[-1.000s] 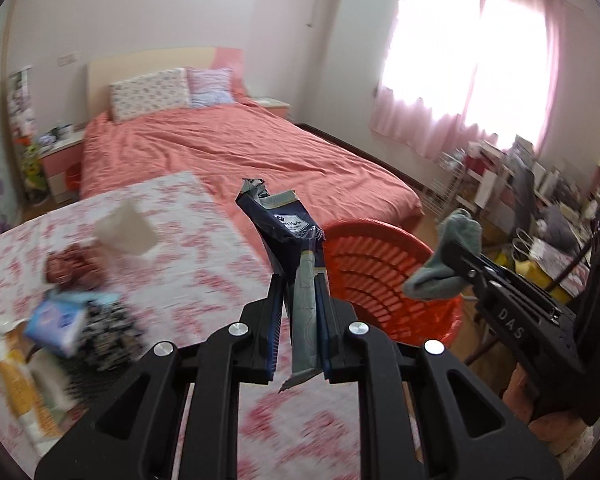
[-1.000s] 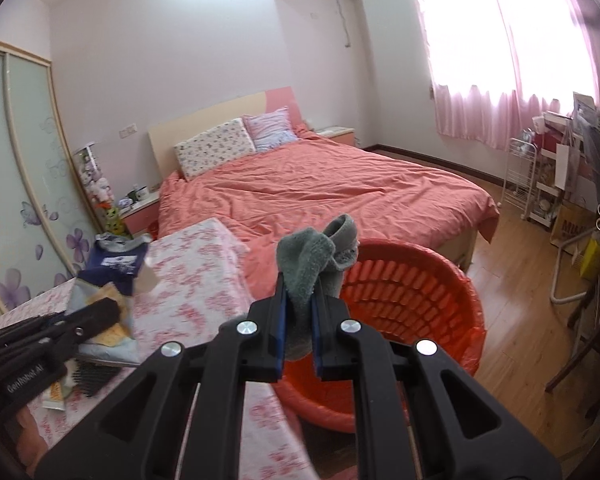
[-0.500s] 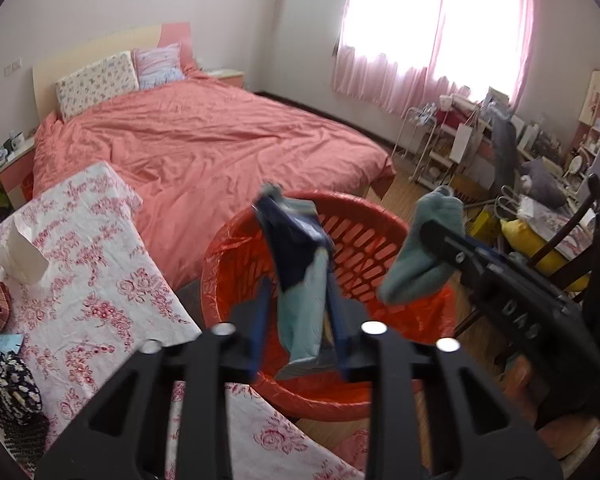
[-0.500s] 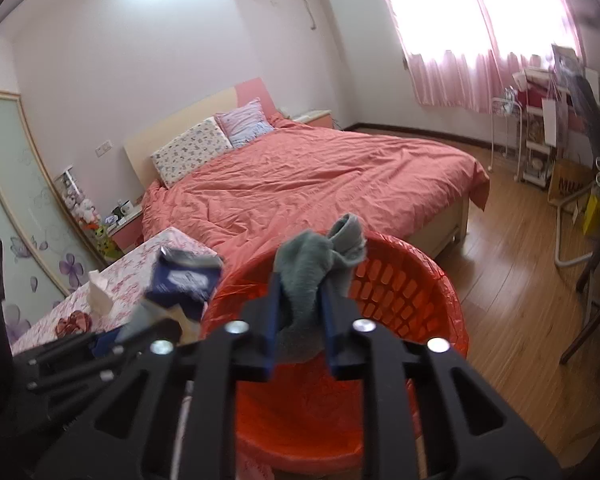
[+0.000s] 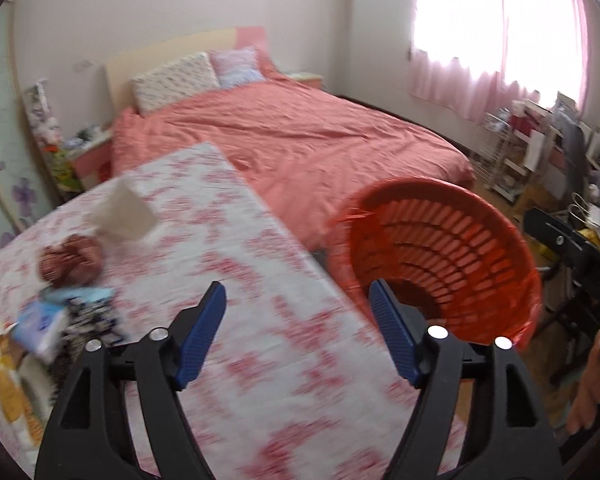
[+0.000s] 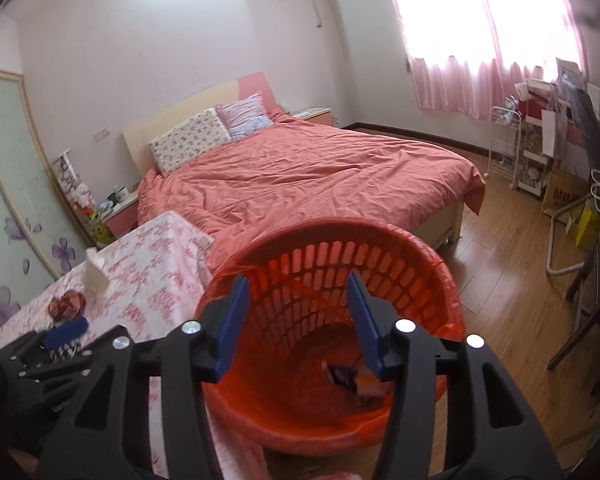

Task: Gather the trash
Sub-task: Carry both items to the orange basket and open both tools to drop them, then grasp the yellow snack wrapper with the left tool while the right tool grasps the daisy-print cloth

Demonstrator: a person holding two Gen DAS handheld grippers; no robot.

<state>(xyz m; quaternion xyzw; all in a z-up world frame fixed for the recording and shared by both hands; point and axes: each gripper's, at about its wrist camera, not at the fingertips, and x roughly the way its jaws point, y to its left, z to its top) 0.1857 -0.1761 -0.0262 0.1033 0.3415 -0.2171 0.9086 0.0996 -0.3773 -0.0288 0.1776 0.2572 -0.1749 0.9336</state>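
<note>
1. Left gripper point(image 5: 298, 308): jaws spread wide apart, nothing between the blue pads point(image 5: 202, 332). It hangs over the near part of the table point(image 5: 260, 280), which carries a pink floral cloth; the view is motion-blurred.

2. Right gripper point(image 6: 298, 300): jaws likewise apart and empty, positioned directly above the mouth of the orange basket point(image 6: 420, 248), fingers aimed down into it.

3. Orange basket: round, slotted wall, lined with a thin orange bag. It stands on the wooden floor point(image 6: 500, 264) just beside the table edge, between table and bed point(image 6: 300, 172). Its opening faces upward toward the right wrist camera; in the left wrist view the basket point(image 5: 440, 240) lies to the right of the left gripper.

4. Trash in basket: a dark blue wrapper point(image 6: 342, 376) lies on the basket bottom, beside a pale pinkish piece point(image 6: 370, 388). The wrapper lies flat; its long axis cannot be told, as the right finger covers part of it.

5. Trash on table, left side: a blue-and-white packet point(image 5: 40, 324) on a black-and-white patterned item point(image 5: 92, 316), with a yellow-and-white package point(image 5: 4, 392) at the near left edge. The packet's long axis runs roughly toward the far table end.

6. Farther along the table: a crumpled reddish fabric piece point(image 5: 72, 260), then a white tissue-like piece point(image 5: 124, 216) standing upright just beyond it.

7. Beyond the table: the bed with a coral cover and two pillows point(image 6: 196, 136) at the headboard.
</note>
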